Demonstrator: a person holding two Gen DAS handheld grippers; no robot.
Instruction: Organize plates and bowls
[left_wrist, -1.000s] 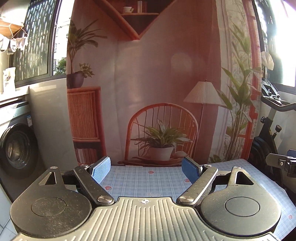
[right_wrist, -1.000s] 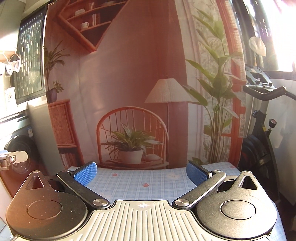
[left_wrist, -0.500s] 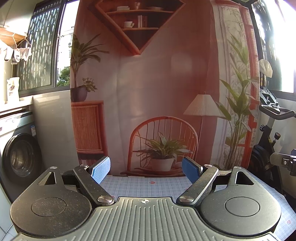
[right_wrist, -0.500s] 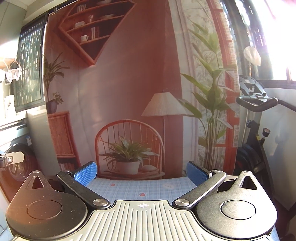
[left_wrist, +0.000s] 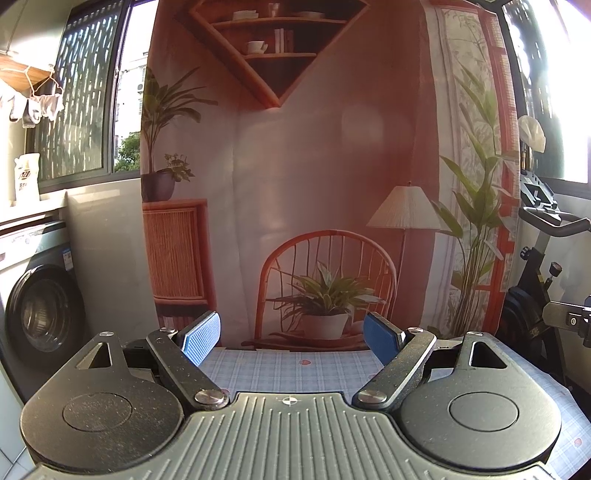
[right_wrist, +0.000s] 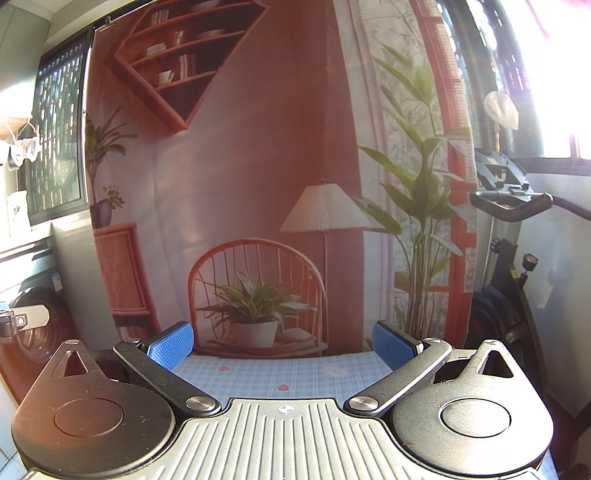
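1. Left wrist view: the left gripper (left_wrist: 291, 338) has its blue-padded fingers (left_wrist: 201, 338) spread wide, with nothing between them and touching nothing.
2. Right wrist view: the right gripper (right_wrist: 282, 345) likewise has its fingers (right_wrist: 171, 345) spread wide and empty.
3. Beyond both grippers lies a blue checked tablecloth (left_wrist: 291, 369); plates and bowls cannot be seen on the visible strip.
4. Behind the table hangs a printed backdrop (left_wrist: 314, 166) of a chair, lamp and plants.
5. At the sides stand a washing machine (left_wrist: 40, 314) and an exercise bike (right_wrist: 513, 258).
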